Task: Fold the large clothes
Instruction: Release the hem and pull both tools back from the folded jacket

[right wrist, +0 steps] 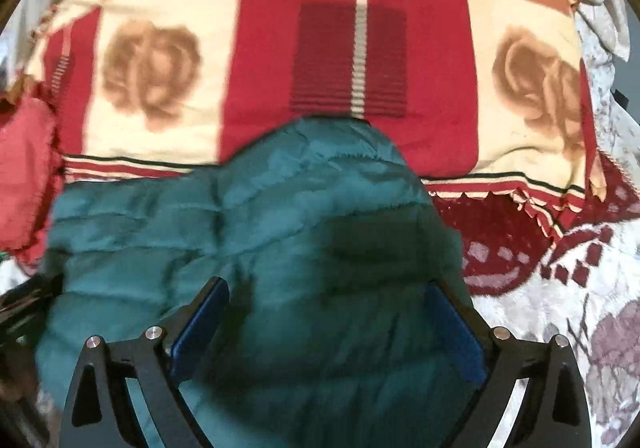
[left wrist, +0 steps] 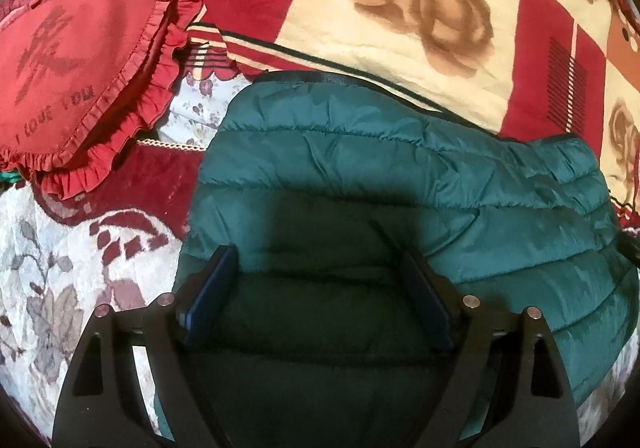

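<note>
A teal quilted puffer jacket (left wrist: 400, 175) lies folded on the bed, its far edge on a red and cream rose blanket. My left gripper (left wrist: 320, 260) is open, hovering just above the jacket's near left part, with nothing between its blue pads. The jacket also shows in the right wrist view (right wrist: 280, 215), which is blurred. My right gripper (right wrist: 326, 288) is open above the jacket's near right part, empty.
A red heart-shaped ruffled pillow (left wrist: 80, 71) lies to the left of the jacket. The rose blanket (left wrist: 400, 7) covers the far side. A white and maroon floral bedspread (left wrist: 60, 268) lies beneath, also seen at the right (right wrist: 580, 308).
</note>
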`<action>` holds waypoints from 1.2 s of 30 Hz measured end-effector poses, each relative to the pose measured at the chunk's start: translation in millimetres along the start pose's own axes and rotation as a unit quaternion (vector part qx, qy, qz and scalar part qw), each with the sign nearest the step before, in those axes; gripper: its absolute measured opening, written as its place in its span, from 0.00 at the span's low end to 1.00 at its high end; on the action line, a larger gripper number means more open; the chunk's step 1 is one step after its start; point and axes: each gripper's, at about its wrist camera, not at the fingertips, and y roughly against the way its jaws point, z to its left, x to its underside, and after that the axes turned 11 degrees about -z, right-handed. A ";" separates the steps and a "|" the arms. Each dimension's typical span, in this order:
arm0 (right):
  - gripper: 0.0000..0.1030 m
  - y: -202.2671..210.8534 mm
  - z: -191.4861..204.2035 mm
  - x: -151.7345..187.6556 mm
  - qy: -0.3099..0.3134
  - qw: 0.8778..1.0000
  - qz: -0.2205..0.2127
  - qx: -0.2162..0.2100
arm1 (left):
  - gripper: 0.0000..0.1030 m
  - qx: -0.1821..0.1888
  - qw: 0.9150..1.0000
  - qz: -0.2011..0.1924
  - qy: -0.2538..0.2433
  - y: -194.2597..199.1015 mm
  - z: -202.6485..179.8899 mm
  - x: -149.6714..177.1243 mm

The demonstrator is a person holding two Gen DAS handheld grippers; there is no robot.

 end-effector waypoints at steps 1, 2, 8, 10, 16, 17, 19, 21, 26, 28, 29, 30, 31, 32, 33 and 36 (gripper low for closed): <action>0.95 7.0 -1.2 2.1 0.001 1.000 -0.001 -0.006 | 0.83 -0.001 1.000 0.000 0.002 1.1 -0.3 0.8; 0.95 14.4 0.5 4.0 0.004 1.000 -0.003 -0.015 | 0.83 -0.002 1.000 0.000 0.004 1.8 -0.4 1.4; 0.96 0.3 13.4 37.7 0.038 0.998 0.051 -0.009 | 0.83 -0.010 1.000 -0.002 0.003 8.9 -3.1 4.6; 0.99 -7.8 16.7 43.1 0.049 0.997 0.054 0.001 | 0.83 -0.010 1.000 -0.001 -0.001 14.7 -3.5 6.0; 0.99 14.4 17.1 38.1 0.030 0.998 0.061 -0.003 | 0.83 -0.004 1.000 0.003 0.009 42.6 7.1 11.6; 0.99 20.8 17.0 38.6 0.024 0.998 0.058 -0.010 | 0.83 0.000 1.000 0.002 0.014 48.3 10.1 14.1; 0.99 33.6 16.2 40.0 0.011 0.998 0.055 -0.019 | 0.83 0.000 1.000 0.000 0.017 57.6 13.8 19.2; 0.99 43.8 14.2 42.6 -0.006 0.998 0.057 -0.027 | 0.83 0.002 1.000 -0.001 0.019 66.1 16.5 25.0; 0.99 61.0 4.4 55.9 -0.061 0.995 0.070 -0.047 | 0.83 0.016 0.999 0.005 0.031 85.5 21.8 40.1; 0.99 66.2 -0.8 63.8 -0.088 0.992 0.076 -0.058 | 0.83 0.020 0.999 0.009 0.037 92.4 24.5 46.3; 0.99 68.4 -2.9 67.3 -0.098 0.990 0.077 -0.059 | 0.83 0.022 0.999 0.010 0.041 95.4 26.0 49.4; 0.99 70.2 -5.2 70.9 -0.106 0.989 0.078 -0.060 | 0.83 0.024 0.999 0.012 0.044 97.2 27.5 51.5; 0.99 71.4 -6.5 73.6 -0.112 0.989 0.078 -0.062 | 0.83 0.026 0.998 0.015 0.050 98.8 29.2 54.2; 0.99 71.8 -7.9 77.1 -0.119 0.988 0.080 -0.065 | 0.83 0.028 0.998 0.018 0.055 99.7 30.7 56.4; 0.99 71.7 -9.4 80.7 -0.127 0.986 0.082 -0.068 | 0.83 0.032 0.997 0.022 0.066 100.3 33.5 59.6; 0.99 69.6 -12.3 88.9 -0.153 0.981 0.087 -0.078 | 0.83 0.048 0.993 0.037 0.101 100.1 40.8 68.2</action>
